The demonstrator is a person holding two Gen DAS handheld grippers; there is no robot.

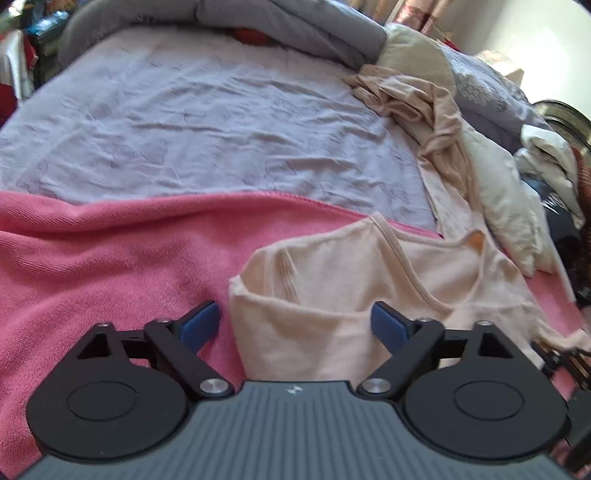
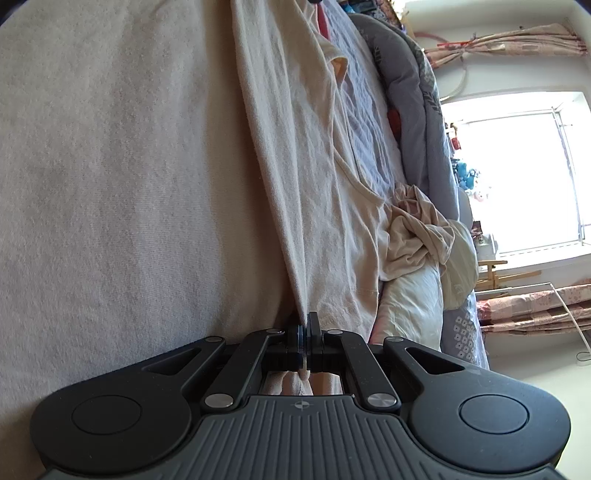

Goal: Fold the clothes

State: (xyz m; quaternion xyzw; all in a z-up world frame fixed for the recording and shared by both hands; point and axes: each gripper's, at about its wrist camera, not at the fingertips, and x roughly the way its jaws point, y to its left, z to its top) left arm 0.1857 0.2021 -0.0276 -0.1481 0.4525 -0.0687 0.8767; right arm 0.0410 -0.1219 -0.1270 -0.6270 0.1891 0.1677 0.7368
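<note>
A pale pink T-shirt [image 1: 332,266] lies partly folded on a pink towel [image 1: 110,258] spread over the bed. My left gripper [image 1: 293,325] hangs low over the shirt's near left corner. Its jaws stand wide, with the folded edge of the cloth between the blue pads [image 1: 388,328], and neither pad presses on it. In the right wrist view the same T-shirt [image 2: 314,166] fills the left and middle as a taut sheet. My right gripper [image 2: 304,332] is shut on its hem, with a fold of fabric pinched between the fingers.
A wrinkled lavender sheet [image 1: 203,122] covers the bed beyond the towel. A crumpled beige garment [image 1: 417,103] and a white pillow [image 1: 509,206] lie along the right side. A grey quilt [image 1: 295,26] is bunched at the far end. A bright window [image 2: 517,177] is seen past the bed.
</note>
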